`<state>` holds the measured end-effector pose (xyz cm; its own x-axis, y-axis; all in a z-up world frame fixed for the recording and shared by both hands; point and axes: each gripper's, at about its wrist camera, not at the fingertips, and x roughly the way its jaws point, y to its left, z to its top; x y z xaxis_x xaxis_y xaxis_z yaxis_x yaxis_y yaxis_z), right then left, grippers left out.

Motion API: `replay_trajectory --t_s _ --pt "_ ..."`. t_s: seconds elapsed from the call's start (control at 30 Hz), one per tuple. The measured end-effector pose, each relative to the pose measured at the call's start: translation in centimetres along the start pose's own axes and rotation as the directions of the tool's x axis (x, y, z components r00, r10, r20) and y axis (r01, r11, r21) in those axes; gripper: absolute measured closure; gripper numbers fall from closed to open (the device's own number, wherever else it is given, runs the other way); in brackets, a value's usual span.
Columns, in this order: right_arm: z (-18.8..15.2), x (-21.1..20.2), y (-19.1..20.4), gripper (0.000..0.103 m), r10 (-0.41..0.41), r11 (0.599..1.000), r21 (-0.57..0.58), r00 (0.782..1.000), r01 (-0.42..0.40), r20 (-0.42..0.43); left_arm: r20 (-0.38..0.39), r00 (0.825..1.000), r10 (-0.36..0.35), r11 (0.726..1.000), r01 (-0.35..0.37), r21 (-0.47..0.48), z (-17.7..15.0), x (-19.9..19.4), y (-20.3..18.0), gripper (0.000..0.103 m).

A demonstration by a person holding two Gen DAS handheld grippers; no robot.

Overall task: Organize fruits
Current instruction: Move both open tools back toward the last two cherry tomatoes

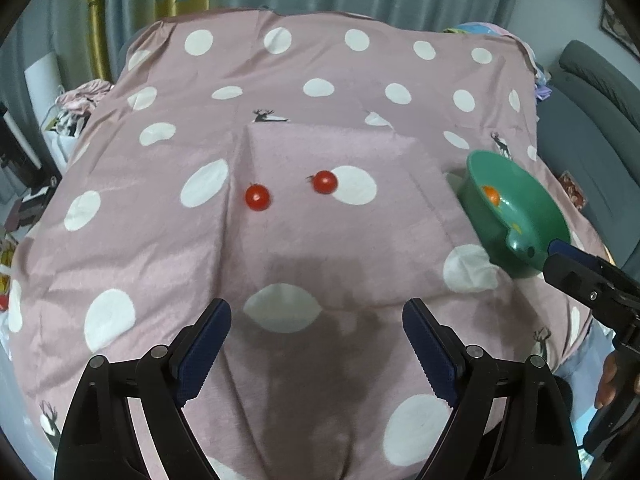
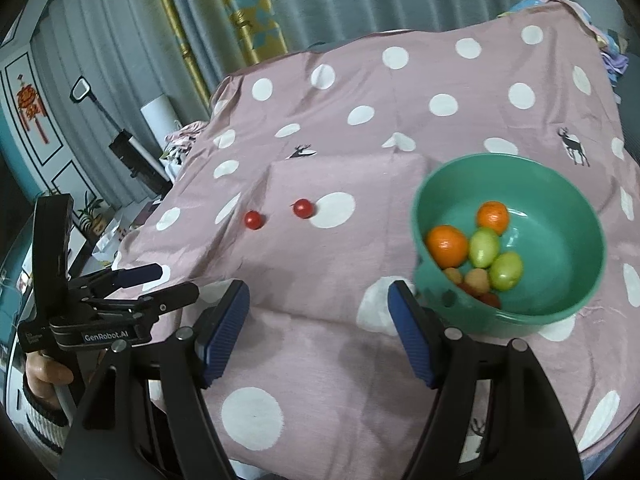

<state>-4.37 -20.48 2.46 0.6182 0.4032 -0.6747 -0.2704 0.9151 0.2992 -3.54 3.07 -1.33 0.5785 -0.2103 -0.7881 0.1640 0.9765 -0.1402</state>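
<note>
1. Two cherry tomatoes are left on the cloth, both to the left of the green bowl (image 2: 560,184): the nearer cherry tomato (image 2: 303,208) sits at the edge of a white dot, and the farther cherry tomato (image 2: 253,220) lies just beyond it, further from the bowl.
2. They are small, round, glossy and red. I judge them light, smooth enough to slip, and thin-skinned enough to split under a hard squeeze. A gentle pinch across the widest part, with the pads on opposite sides, looks safest.
3. The polka-dot cloth (image 1: 320,248) is soft, pink and creased, draped over a raised flat block. It may give under the tips, and a round fruit could roll along a fold.
4. The bowl is smooth, stiff plastic with a deep curved wall. Inside lie two oranges (image 2: 447,245) with dimpled skin, two waxy green oval fruits (image 2: 506,270) and some small reddish pieces against the near wall.
5. The left gripper (image 1: 316,344) hovers on the tomato side of the bowl with ribbed blue pads spread wide and nothing between them.
6. The right gripper (image 2: 318,332) is likewise spread and empty, its right finger (image 2: 412,336) just beside the bowl's near rim.
</note>
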Motion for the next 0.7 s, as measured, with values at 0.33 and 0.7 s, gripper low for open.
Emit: replay_trajectory --t_s 0.33,0.7 --pt "0.1 1.7 1.6 0.031 0.006 0.999 -0.041 0.999 -0.008 -0.043 0.012 1.000 -0.021 1.000 0.021 -0.021 -0.6 -0.1 1.6 0.015" --pt "0.0 3.9 2.5 0.030 0.023 0.998 -0.048 0.996 -0.028 -0.085 0.050 0.994 -0.093 0.995 0.095 -0.044 -0.8 -0.3 3.4 0.015"
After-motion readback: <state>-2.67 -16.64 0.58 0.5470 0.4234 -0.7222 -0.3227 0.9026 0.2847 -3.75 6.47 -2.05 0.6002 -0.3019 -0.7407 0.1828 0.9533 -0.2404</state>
